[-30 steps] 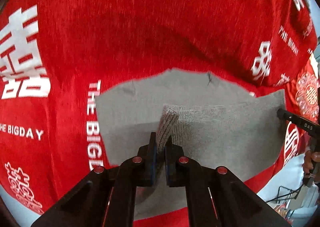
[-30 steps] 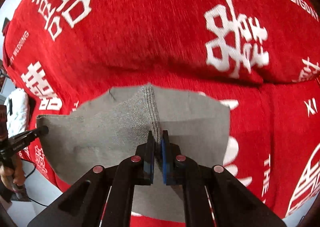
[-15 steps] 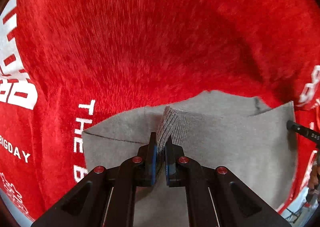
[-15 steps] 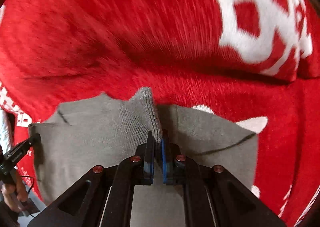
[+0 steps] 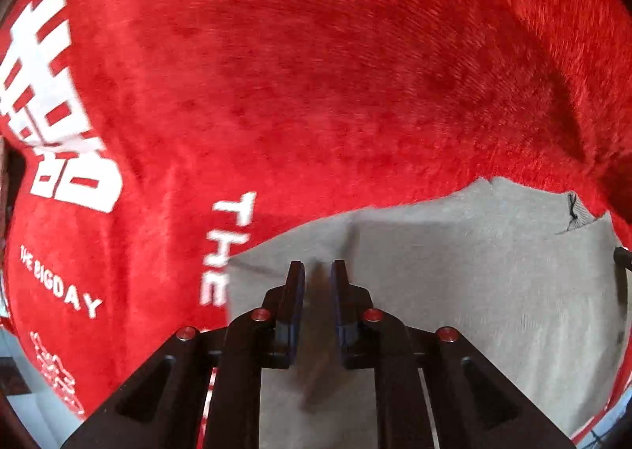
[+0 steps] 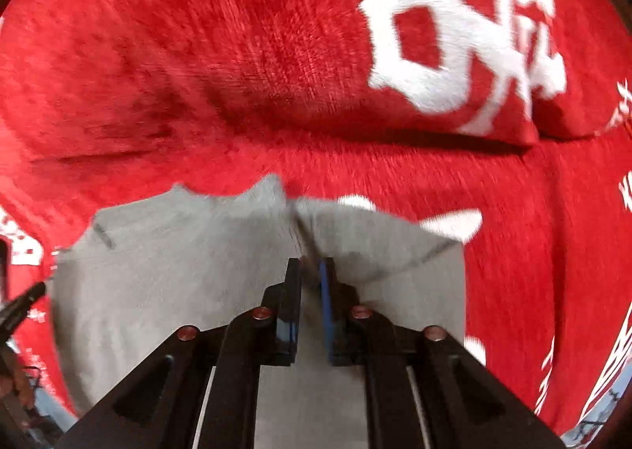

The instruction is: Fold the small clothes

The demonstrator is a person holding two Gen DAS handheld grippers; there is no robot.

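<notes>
A small grey knit garment (image 5: 466,283) lies folded on a red cloth; it also shows in the right wrist view (image 6: 170,271). My left gripper (image 5: 318,271) is open just above the garment's left part, with nothing between its jaws. My right gripper (image 6: 310,267) has its jaws slightly apart over the garment's far edge; a ridge of grey fabric (image 6: 292,219) runs up just beyond the tips, apparently free of them. The tip of the right gripper (image 5: 622,257) shows at the right edge of the left wrist view, and the left gripper's tip (image 6: 27,299) at the left edge of the right wrist view.
The red plush cloth (image 5: 316,73) with white characters and "THE BIGDAY" lettering covers the whole surface; it also fills the right wrist view (image 6: 276,53). A raised fold of it (image 6: 395,133) runs across behind the garment. The table's edges show at the bottom corners.
Both grippers carried the pinched grey fabric forward and down, then opened. The fabric has dropped out of the left jaws and lies flat; the right jaws have parted slightly.
</notes>
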